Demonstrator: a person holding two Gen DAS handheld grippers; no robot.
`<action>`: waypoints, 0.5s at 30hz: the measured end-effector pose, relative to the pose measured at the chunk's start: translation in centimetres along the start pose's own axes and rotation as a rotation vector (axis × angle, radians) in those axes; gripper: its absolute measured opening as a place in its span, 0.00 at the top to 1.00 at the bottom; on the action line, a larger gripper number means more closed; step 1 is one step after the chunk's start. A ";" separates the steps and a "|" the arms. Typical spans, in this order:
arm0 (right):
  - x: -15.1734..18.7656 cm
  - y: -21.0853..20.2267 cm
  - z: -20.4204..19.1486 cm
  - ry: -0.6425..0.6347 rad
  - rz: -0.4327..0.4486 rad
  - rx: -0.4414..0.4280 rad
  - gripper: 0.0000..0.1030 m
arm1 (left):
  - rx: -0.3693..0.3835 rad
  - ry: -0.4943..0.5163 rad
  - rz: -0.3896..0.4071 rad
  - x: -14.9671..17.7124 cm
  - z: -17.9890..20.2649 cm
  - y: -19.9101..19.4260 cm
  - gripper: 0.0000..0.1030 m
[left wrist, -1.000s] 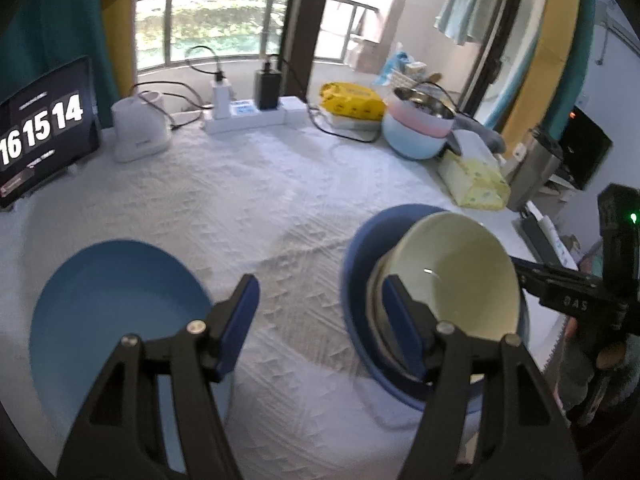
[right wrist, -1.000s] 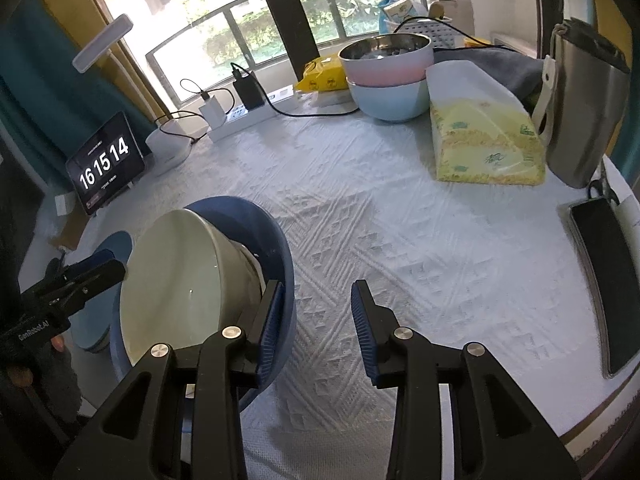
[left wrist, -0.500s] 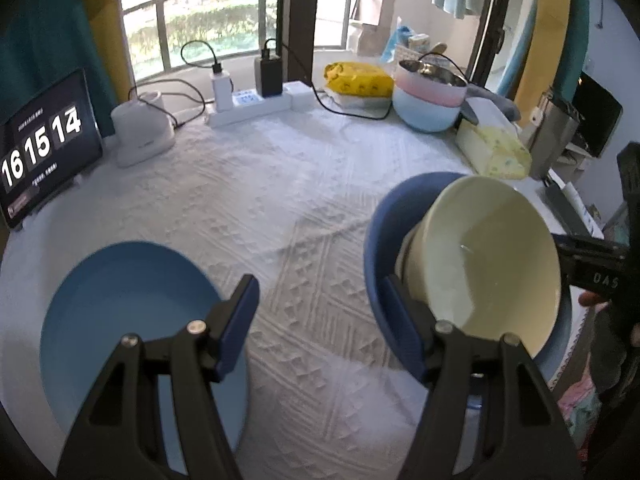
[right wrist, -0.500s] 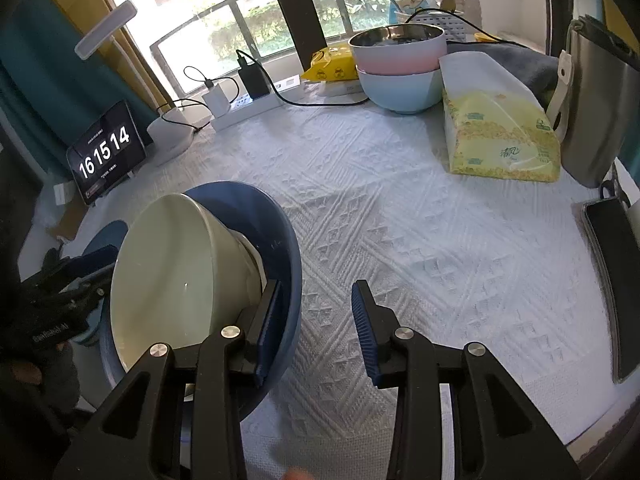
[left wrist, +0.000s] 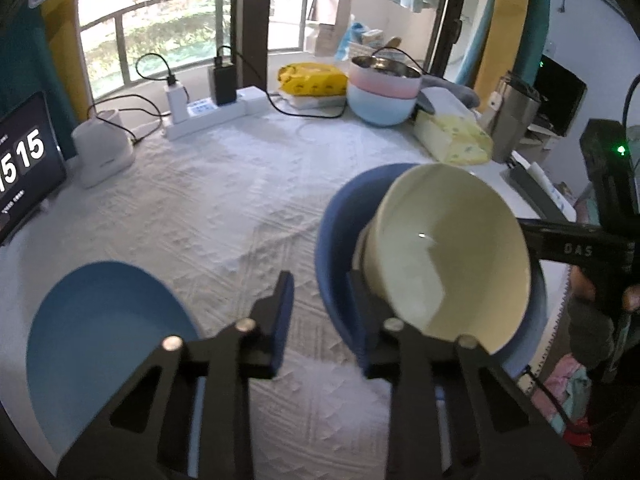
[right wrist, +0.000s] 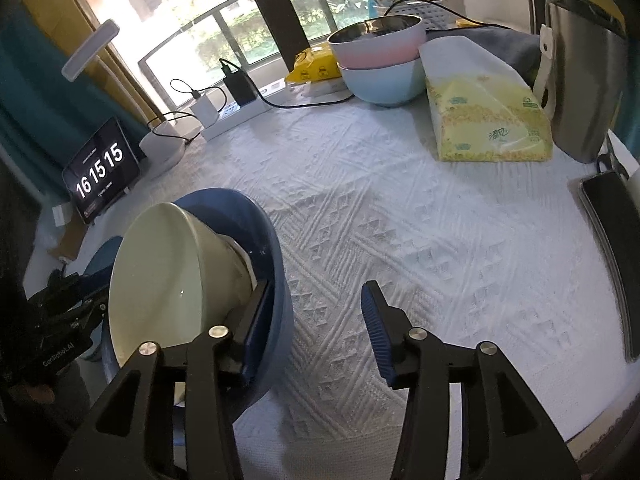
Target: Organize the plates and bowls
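**Cream bowl tipped inside the dark blue bowl**

While my left gripper [left wrist: 320,312] hangs with jaws apart, holding nothing, a smooth round blue plate [left wrist: 104,336] lies at the quilted white tabletop's [left wrist: 224,200] near-left edge. Rightward, a glossy cream bowl [left wrist: 448,256] tilts inside the dark blue bowl [right wrist: 268,240]. My right gripper [right wrist: 316,320] straddles that bowl's wall, jaws spread wide.

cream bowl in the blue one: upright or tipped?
Tipped. The cream bowl leans steeply inside the dark blue bowl, its opening facing sideways toward the left wrist camera rather than up. It looks empty.
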State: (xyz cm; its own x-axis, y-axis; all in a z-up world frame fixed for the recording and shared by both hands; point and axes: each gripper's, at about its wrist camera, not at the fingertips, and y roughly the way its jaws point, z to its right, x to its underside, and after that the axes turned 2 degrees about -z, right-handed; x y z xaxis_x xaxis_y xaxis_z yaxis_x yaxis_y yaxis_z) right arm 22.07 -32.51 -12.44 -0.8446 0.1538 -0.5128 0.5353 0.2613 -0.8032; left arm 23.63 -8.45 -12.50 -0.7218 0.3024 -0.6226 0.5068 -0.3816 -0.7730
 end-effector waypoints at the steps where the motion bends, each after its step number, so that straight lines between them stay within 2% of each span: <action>1: 0.1 0.0 0.0 0.011 0.001 -0.002 0.55 | 0.002 0.003 -0.002 0.0 0.1 0.0 0.79; 6: 0.3 -0.2 -0.6 0.062 -0.014 0.006 0.71 | -0.017 -0.031 -0.009 0.1 0.5 -0.1 0.81; 8: 0.4 -0.3 -1.0 0.061 -0.024 0.028 0.74 | -0.051 -0.017 0.006 0.3 0.9 -0.1 0.81; 11: 0.5 -0.6 -1.6 0.046 -0.043 0.028 0.84 | -0.059 -0.029 0.015 0.2 1.2 0.0 0.90; 12: 0.7 -0.6 -2.0 0.026 -0.039 0.031 0.91 | -0.059 -0.033 0.017 0.1 1.2 0.1 0.91; 14: 1.0 -0.7 -2.7 0.005 -0.006 0.083 0.91 | -0.066 -0.041 0.023 0.0 1.2 0.3 0.92; 15: 1.0 -0.6 -2.5 0.021 -0.001 0.079 0.91 | -0.061 -0.051 0.028 0.0 1.1 0.3 0.92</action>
State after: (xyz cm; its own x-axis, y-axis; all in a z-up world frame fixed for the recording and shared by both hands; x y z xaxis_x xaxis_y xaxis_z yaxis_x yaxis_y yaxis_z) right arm 20.88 -30.16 -11.69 -0.8446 0.1742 -0.5062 0.5330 0.1855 -0.8255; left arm 23.28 -9.55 -12.62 -0.7290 0.2471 -0.6384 0.5539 -0.3349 -0.7622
